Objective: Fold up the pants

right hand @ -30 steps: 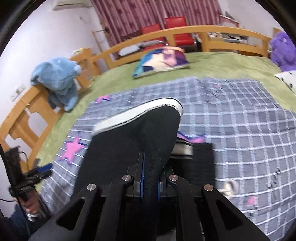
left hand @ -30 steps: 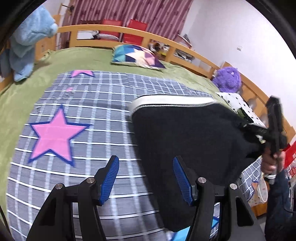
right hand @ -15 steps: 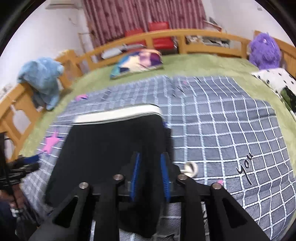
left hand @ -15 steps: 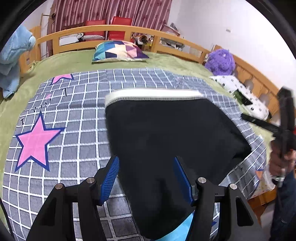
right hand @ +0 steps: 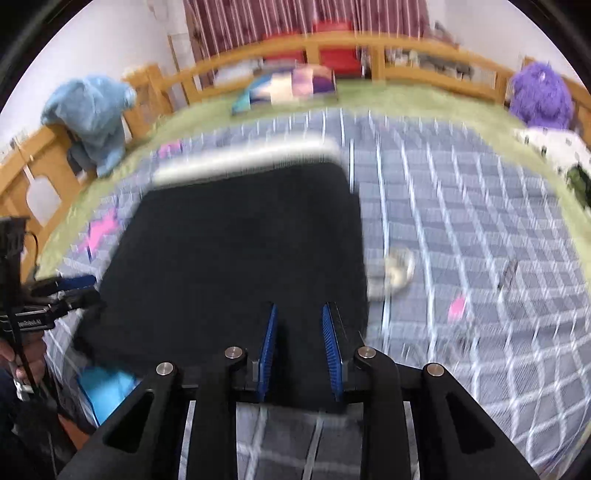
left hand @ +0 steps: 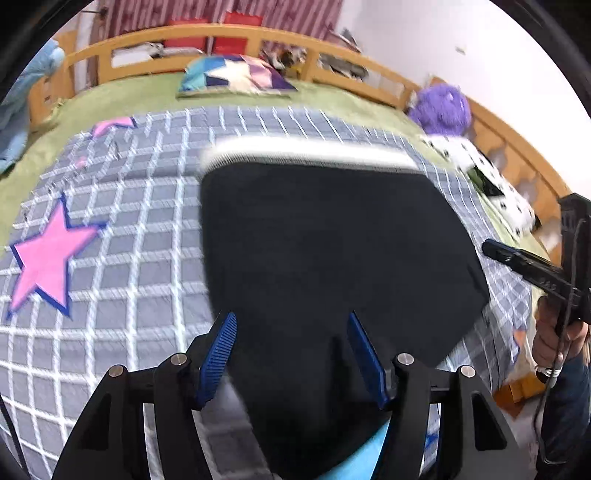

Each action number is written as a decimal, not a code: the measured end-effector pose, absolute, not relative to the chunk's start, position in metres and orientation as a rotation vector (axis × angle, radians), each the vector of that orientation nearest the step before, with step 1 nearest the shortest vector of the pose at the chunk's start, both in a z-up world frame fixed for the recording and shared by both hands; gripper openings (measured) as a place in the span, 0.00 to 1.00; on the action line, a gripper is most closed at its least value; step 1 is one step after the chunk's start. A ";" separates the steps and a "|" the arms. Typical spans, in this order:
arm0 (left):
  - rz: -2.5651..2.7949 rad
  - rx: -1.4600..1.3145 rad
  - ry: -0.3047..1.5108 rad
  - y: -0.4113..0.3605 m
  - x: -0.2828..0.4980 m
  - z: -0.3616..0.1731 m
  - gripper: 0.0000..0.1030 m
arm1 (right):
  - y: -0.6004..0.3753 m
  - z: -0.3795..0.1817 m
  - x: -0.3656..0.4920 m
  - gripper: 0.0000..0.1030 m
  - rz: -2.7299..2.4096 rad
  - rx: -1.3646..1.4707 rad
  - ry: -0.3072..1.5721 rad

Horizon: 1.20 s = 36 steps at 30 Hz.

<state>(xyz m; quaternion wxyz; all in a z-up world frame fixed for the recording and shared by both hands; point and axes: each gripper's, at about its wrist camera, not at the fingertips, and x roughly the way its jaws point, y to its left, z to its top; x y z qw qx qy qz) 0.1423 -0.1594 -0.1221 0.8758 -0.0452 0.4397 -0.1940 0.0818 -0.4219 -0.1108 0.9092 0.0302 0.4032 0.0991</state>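
Observation:
The black pants (left hand: 332, 258) lie folded and flat on the checked blanket (left hand: 147, 240), their white waistband (left hand: 310, 153) at the far edge. My left gripper (left hand: 291, 350) is open above the near edge of the pants, blue pads apart. My right gripper (right hand: 300, 341) is open with a narrower gap, just above the pants' near right part (right hand: 240, 251). The right gripper's body also shows at the right edge of the left wrist view (left hand: 532, 273), beside the pants. Both views are motion-blurred.
The bed has a green sheet (left hand: 147, 92), wooden rails (left hand: 258, 35), a patterned pillow (left hand: 236, 77), a purple plush toy (left hand: 441, 109), a spotted pillow (left hand: 487, 177) and a blue towel on the rail (right hand: 92, 114). A pale ring-shaped item (right hand: 397, 271) lies right of the pants.
The right gripper has opened and let go of the pants, which dropped flat onto the blanket. Both grippers have drawn back toward the near edge of the pants.

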 end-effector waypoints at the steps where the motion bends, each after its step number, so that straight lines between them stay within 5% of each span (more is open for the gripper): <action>1: -0.403 -0.098 0.910 -0.158 0.149 -0.120 0.59 | -0.422 -0.104 0.087 0.29 0.210 0.073 0.805; 8: -0.405 -0.046 0.837 -0.177 0.207 -0.105 0.59 | -0.402 -0.099 0.167 0.33 0.261 0.129 0.798; 16: -0.422 0.030 0.869 -0.206 0.267 -0.149 0.62 | -0.389 -0.145 0.207 0.35 0.254 0.042 0.829; 36: -0.499 0.035 0.985 -0.170 0.132 -0.154 0.66 | -0.394 -0.148 0.080 0.49 0.213 -0.102 0.881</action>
